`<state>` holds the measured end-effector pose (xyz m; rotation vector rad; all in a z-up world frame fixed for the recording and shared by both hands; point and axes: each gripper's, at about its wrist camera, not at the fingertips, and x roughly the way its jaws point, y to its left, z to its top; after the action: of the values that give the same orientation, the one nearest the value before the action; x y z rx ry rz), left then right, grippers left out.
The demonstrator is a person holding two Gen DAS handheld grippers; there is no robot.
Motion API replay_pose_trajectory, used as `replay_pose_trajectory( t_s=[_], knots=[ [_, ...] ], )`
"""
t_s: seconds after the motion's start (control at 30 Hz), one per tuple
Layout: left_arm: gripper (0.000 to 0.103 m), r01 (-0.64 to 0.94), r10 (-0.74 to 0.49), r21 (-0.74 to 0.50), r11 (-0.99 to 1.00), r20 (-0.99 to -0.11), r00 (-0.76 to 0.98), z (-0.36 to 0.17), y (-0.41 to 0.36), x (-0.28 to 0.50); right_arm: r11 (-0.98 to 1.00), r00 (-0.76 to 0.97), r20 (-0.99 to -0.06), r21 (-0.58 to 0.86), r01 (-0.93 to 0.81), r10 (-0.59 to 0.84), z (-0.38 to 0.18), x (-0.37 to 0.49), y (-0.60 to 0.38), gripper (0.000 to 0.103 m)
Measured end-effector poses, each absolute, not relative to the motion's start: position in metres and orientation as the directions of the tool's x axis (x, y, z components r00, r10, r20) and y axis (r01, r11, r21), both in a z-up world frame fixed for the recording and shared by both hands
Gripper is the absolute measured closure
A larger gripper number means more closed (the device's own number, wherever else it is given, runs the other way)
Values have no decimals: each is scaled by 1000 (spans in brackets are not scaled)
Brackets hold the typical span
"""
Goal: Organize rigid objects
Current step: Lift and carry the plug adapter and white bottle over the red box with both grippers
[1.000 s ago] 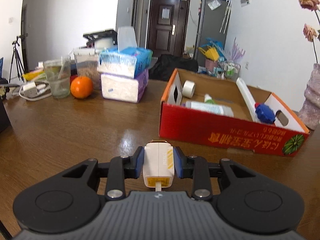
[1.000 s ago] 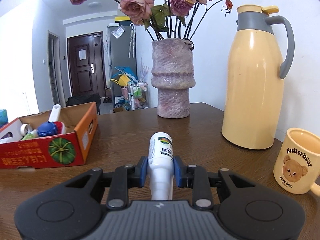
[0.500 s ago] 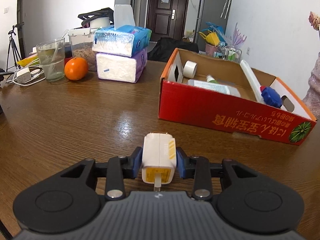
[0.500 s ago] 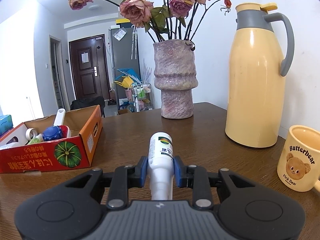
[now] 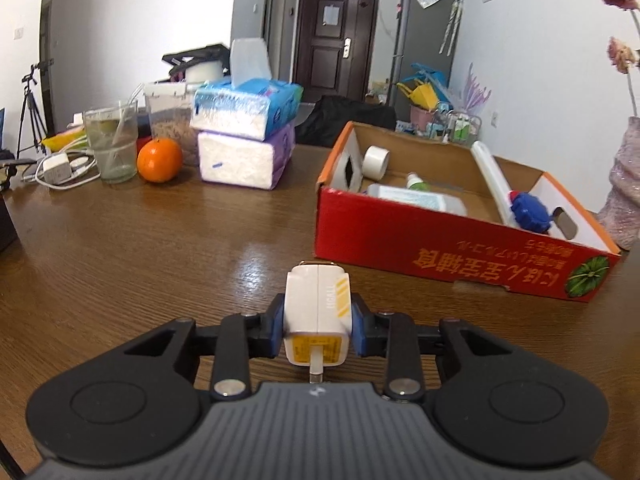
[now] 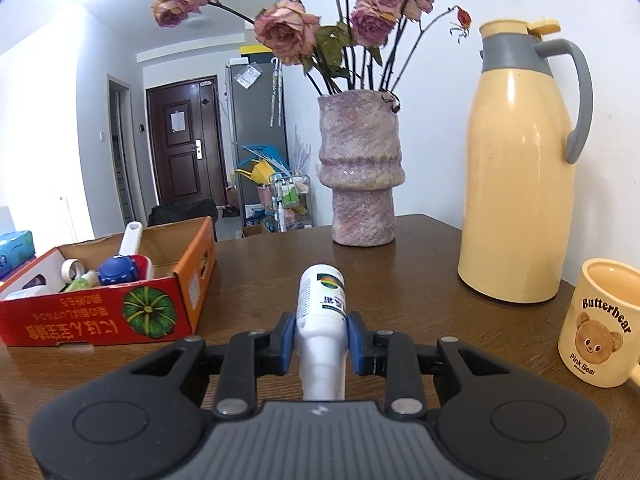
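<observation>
While the left gripper (image 5: 318,322) clamps a white charger (image 5: 317,312), the right gripper (image 6: 321,338) clamps a white bottle (image 6: 321,312), both above the table (image 5: 160,248) near the red box (image 5: 440,246)

I looked across a glossy brown wooden table (image 5: 132,248) in a white-walled room (image 5: 132,20). At the far end stood a dark panelled door (image 5: 334,46) beside a tall grey fridge (image 5: 426,36). A tripod (image 5: 30,108) stood by the left wall, and daylight glared off the tabletop and pale walls.
</observation>
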<state>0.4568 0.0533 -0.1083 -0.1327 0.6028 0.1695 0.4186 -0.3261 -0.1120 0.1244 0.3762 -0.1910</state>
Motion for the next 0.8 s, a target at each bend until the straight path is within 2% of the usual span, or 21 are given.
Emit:
replay_pose_trajectory(
  t_s=[0.5,0.8],
  knots=[
    [71,-63,11,-96,993,-463,887,-70,16,404,994,946,-324,106,10,25,-100,384,-254,76],
    [71,-46,-8,-110,993,-446,895,-62,10,399,989,947,-308,138,-49,90,-94,379,-215,76]
  ],
)
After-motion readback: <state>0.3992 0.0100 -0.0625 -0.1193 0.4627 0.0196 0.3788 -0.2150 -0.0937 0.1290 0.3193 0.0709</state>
